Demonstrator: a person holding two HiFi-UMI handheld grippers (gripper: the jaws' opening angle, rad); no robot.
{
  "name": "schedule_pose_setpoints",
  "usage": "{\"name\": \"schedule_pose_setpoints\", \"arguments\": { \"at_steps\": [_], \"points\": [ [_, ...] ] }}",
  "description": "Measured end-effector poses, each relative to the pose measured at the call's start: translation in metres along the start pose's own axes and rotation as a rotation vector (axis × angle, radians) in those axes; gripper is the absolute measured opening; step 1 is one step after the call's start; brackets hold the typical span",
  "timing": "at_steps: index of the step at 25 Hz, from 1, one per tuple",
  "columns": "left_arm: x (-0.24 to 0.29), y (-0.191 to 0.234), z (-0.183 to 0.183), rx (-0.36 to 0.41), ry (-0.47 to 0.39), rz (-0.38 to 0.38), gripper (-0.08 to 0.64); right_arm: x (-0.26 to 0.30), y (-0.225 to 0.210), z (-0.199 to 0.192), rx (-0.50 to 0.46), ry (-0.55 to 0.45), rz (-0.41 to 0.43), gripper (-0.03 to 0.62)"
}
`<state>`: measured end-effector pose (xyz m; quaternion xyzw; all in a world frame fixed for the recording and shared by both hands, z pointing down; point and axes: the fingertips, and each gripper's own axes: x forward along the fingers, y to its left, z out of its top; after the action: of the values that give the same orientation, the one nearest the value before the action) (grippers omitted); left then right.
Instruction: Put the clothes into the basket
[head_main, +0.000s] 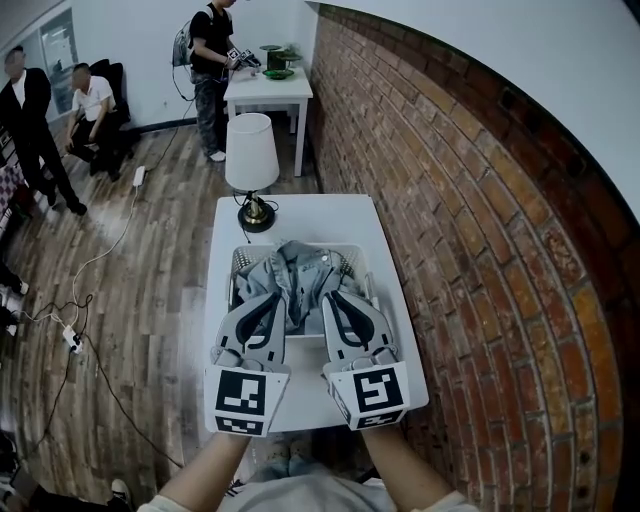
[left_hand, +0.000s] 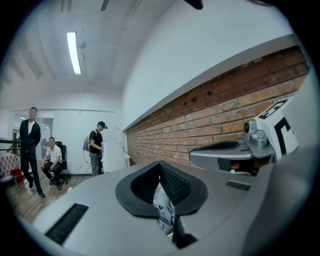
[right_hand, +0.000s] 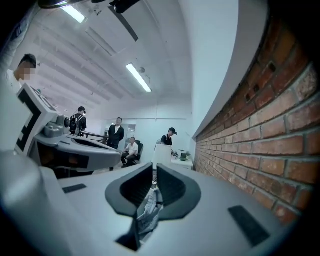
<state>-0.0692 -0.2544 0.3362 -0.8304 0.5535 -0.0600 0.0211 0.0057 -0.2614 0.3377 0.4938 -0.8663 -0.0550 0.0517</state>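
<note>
A grey garment (head_main: 296, 268) lies bunched in a white basket (head_main: 239, 262) on a white table (head_main: 310, 215). My left gripper (head_main: 266, 303) reaches the garment's near left part and my right gripper (head_main: 342, 303) its near right part. In the left gripper view the left gripper (left_hand: 160, 176) is shut, with a fold of the grey cloth (left_hand: 164, 209) pinched between its dark pads. The right gripper view shows the right gripper (right_hand: 153, 176) likewise shut on a strip of the cloth (right_hand: 147, 212). Both cameras point up and away, so the basket is hidden in those views.
A lamp with a white shade (head_main: 251, 152) stands at the table's far end. A brick wall (head_main: 470, 200) runs along the right. A second white table (head_main: 268, 92) stands further back, with a person beside it (head_main: 210, 60). Two more people (head_main: 60, 110) and floor cables (head_main: 90, 260) are at the left.
</note>
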Motion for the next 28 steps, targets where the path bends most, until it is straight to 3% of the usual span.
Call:
{"name": "schedule_pose_setpoints", "arguments": {
  "at_steps": [4, 10, 15, 28],
  "points": [
    [-0.025, -0.010, 0.012, -0.010, -0.009, 0.004, 0.009, -0.024, 0.014, 0.018, -0.014, -0.033, 0.001, 0.031],
    [-0.060, -0.032, 0.025, 0.051, -0.026, -0.005, 0.009, -0.060, 0.026, 0.028, 0.006, -0.035, -0.020, 0.023],
    [-0.079, -0.046, 0.018, -0.006, -0.003, -0.025, 0.009, -0.079, 0.034, 0.031, -0.008, -0.029, -0.021, 0.014],
    [-0.090, -0.057, 0.012, -0.017, 0.021, -0.041, 0.009, -0.092, 0.047, 0.018, 0.000, 0.017, -0.012, 0.008]
  ]
}}
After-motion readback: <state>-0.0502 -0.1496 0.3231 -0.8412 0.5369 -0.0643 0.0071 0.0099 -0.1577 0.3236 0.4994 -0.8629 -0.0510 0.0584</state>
